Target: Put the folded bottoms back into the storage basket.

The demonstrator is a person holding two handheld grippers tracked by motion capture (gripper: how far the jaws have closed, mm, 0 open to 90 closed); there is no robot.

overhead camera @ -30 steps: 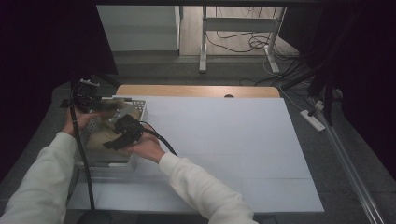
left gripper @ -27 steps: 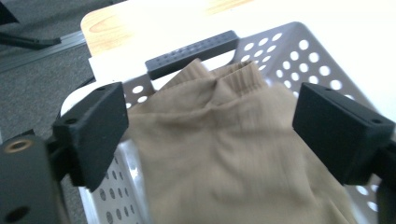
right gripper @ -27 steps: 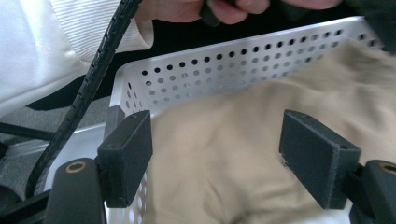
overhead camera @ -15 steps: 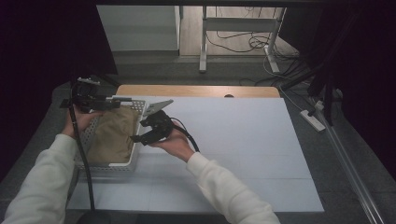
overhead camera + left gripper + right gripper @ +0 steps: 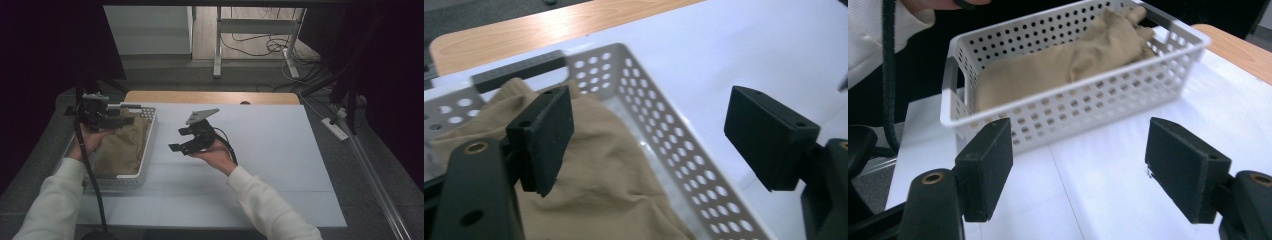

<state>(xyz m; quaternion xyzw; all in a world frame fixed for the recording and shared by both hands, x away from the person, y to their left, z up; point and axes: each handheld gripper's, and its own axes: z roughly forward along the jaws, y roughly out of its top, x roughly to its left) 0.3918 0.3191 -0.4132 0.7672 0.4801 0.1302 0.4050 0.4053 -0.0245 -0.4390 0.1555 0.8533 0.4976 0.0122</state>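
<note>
A white perforated basket (image 5: 148, 131) stands at the table's left with a tan cloth (image 5: 120, 147) crumpled inside. My left gripper (image 5: 128, 114) hovers over the basket's far end, pointing right. In the left gripper view its jaws (image 5: 649, 135) have just been closing a little, and they stand open over the cloth (image 5: 609, 165) and the basket wall (image 5: 704, 185) with nothing between them. My right gripper (image 5: 181, 140) is held above the white tabletop just right of the basket, open and empty. The right gripper (image 5: 1078, 165) faces the basket's side (image 5: 1073, 107) and the cloth (image 5: 1058, 65).
The white tabletop (image 5: 270, 150) stretches right of the basket, with a wooden strip (image 5: 210, 97) along its far edge. A power strip (image 5: 335, 129) lies on the floor at the right, and a metal frame leg (image 5: 218, 45) stands behind the table. Cables trail from both grippers.
My right gripper has left the basket and moved right over the white tabletop. The left gripper has shifted slightly at the basket's far end. The cloth stays in the basket.
</note>
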